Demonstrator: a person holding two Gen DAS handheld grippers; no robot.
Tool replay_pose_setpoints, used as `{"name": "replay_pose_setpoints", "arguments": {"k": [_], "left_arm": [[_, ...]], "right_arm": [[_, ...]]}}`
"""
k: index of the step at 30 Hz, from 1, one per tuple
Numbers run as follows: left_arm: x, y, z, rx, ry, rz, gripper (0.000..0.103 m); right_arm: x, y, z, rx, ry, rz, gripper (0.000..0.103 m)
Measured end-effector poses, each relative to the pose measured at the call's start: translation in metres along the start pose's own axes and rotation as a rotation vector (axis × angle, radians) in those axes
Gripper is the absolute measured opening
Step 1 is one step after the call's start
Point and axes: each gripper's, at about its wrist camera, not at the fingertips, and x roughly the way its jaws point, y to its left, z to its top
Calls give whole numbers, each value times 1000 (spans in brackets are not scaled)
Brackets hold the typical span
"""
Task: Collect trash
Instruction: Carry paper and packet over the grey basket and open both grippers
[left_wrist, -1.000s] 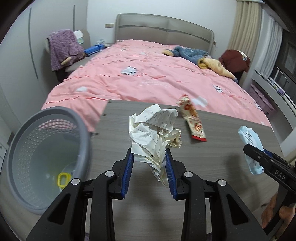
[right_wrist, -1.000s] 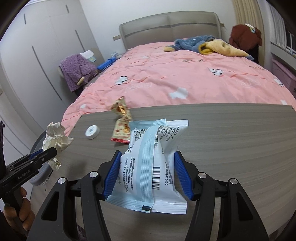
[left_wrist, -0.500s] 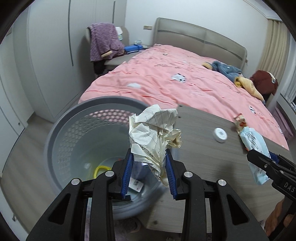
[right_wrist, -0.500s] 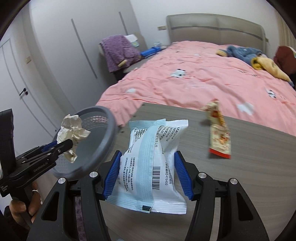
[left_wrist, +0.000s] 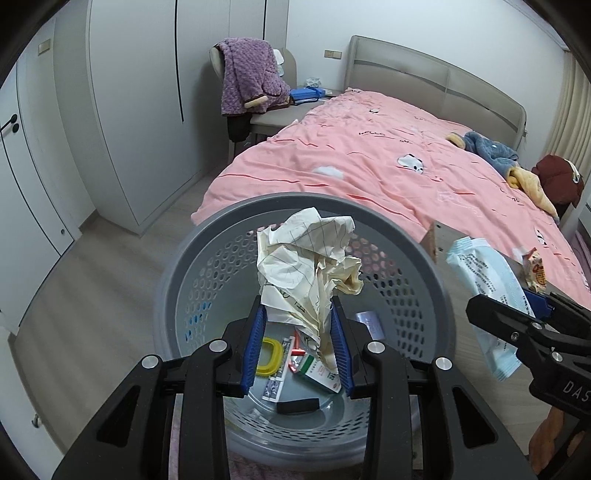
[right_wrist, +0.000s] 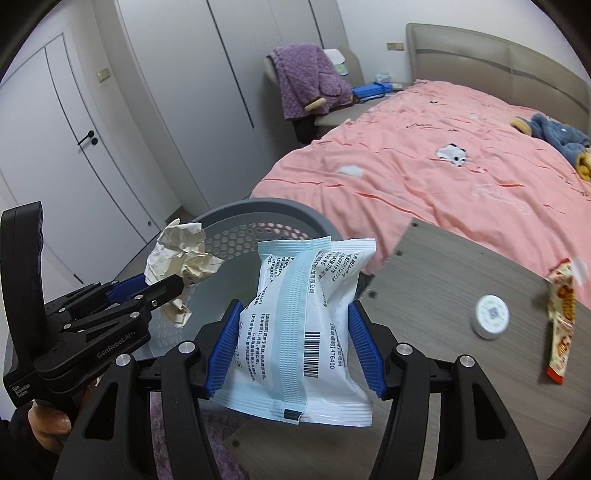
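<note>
Tongs first: my left tongs (left_wrist: 298, 345) are pinching crumpled paper (left_wrist: 306, 269) over the grey bin (left_wrist: 177, 273); my right tongs (right_wrist: 295, 349) are clamping a white-and-blue packet (right_wrist: 310, 314) with barcode "476400" beside its rim. On the worktop (right_wrist: 424, 295) I am seeing a white cap (right_wrist: 491, 315) and red snack wrapper (right_wrist: 561, 325).

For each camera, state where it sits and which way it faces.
Left wrist: rides the left gripper, looking down into the bin past its clamped paper; own fingers show, with the right gripper at right.
Right wrist: rides the right gripper, facing bin and table past its packet; own fingers show, with the left gripper and hand at left.
Shared: bin, paper, packet, bed.
</note>
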Motion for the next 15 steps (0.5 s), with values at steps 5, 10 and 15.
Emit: {"name": "replay_pose_setpoints", "arguments": {"k": [5,10,15], "left_arm": [[9,10,2,-22,13,-1,34],[11,17,4,-36,7,8,41],[8,27,2,-57,3,24,54]], "right_arm": [[17,11,5,-21,24,3,58],[26,17,9,-33,30,7,60],[26,21,10,-39,10,-6,81]]}}
